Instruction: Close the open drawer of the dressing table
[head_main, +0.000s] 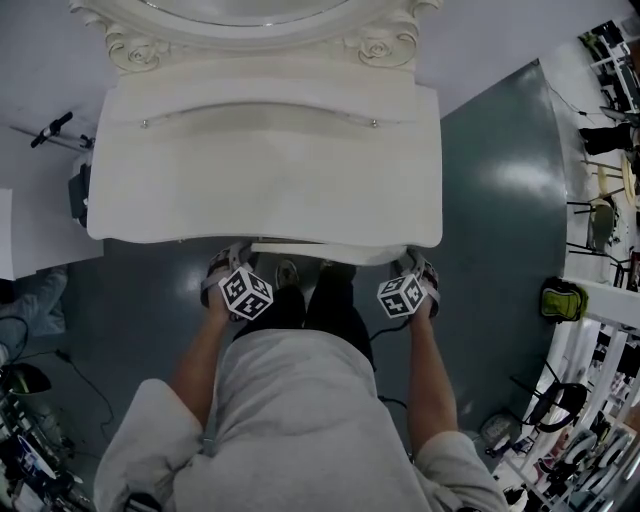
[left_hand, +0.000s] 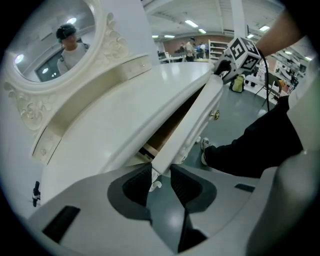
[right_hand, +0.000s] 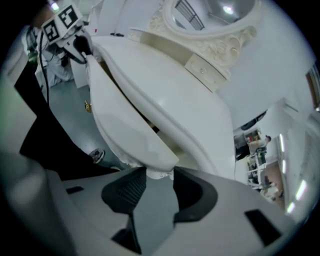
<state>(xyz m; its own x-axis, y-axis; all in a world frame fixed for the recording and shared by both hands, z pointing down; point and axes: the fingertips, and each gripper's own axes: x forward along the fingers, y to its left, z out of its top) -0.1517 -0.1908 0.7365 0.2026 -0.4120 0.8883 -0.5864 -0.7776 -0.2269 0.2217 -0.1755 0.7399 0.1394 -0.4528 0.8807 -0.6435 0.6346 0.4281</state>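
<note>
While the one drawer stood slightly open under the counter, two grippers met its front: left gripper clamped one end; right gripper straddled the other, jaws apart.

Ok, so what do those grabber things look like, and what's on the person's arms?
The left gripper and the right gripper match: each is a smooth light grey shell with two dark, ribbed pads. On top of each sits a white cube printed with black square markers. The person wears a grey shirt with short sleeves.
</note>
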